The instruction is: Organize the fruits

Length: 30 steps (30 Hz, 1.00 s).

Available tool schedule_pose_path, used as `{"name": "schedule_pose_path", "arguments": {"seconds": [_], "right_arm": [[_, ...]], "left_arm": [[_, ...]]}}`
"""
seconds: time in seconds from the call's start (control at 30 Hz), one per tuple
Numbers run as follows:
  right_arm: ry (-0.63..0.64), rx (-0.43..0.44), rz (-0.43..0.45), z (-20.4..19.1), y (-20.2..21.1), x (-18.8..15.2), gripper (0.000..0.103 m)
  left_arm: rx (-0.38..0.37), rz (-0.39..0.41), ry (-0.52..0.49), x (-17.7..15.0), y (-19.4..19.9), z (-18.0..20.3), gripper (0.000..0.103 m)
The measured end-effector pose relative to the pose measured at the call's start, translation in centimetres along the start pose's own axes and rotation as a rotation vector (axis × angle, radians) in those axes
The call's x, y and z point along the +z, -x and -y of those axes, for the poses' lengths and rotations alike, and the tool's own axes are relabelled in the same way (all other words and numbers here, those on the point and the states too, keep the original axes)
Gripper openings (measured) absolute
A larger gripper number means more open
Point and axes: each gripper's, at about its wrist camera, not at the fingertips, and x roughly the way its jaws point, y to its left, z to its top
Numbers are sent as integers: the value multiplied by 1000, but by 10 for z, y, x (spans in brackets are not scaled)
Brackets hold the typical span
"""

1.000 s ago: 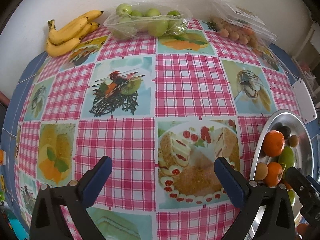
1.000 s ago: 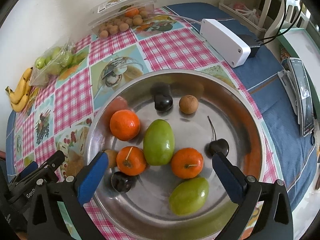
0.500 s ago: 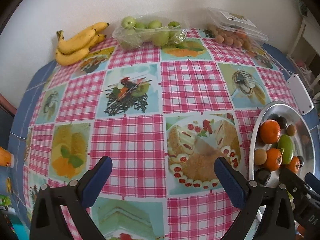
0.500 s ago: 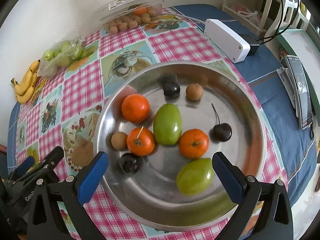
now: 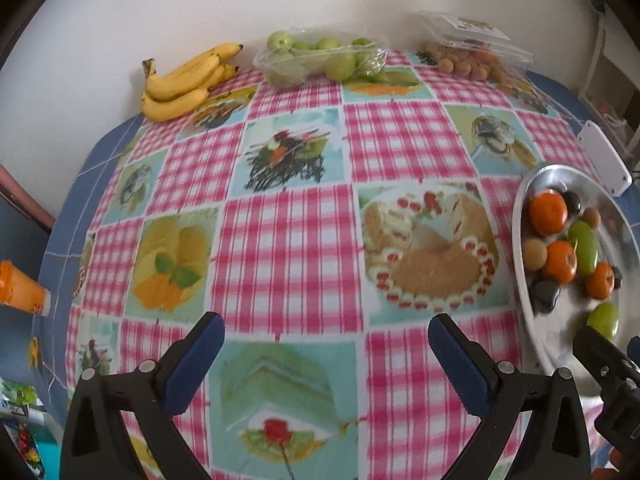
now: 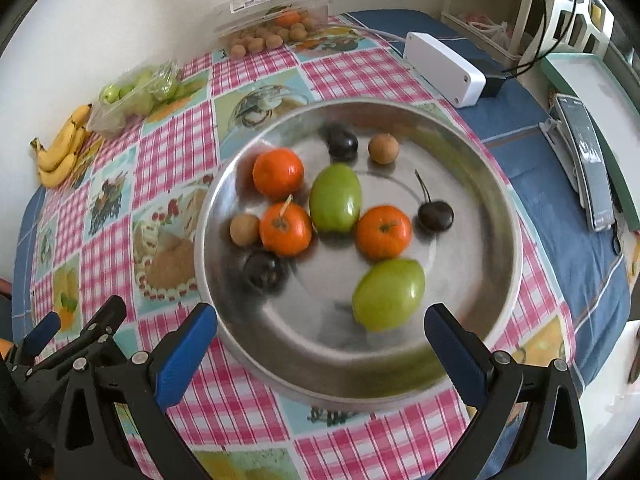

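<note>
Taking the round metal tray (image 6: 472,356) as landmark: far to its left, by the wall, lie the bananas (image 6: 60,148), then the bag of green fruit (image 6: 136,94), then the clear box of small brown fruit (image 6: 272,20) behind it. The left gripper (image 5: 326,352) hangs over the checked tablecloth (image 5: 288,248) left of the tray, jaws wide apart, empty. The right gripper (image 6: 320,340) hovers at the tray's near rim, jaws spread wide, holding nothing. On the tray sit three tangerines (image 6: 278,173), two green mangoes (image 6: 335,197), dark cherries (image 6: 435,216) and two brown fruits.
</note>
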Motion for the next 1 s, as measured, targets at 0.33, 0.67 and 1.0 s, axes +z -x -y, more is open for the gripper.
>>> {"name": "schedule_pose_path", "arguments": {"seconds": [0.33,0.67,1.0], "right_arm": [[31,-2,-17,0,0,-27,103],[6,18,22,8,15,-33,103],[37,15,40,4,18,-33,103]], "left_arm": [[19,-8,6,-28,16,-18,103],[14,-9,21,-47,23,-30,103],[11,3,33,-44,25,-32,103]]}}
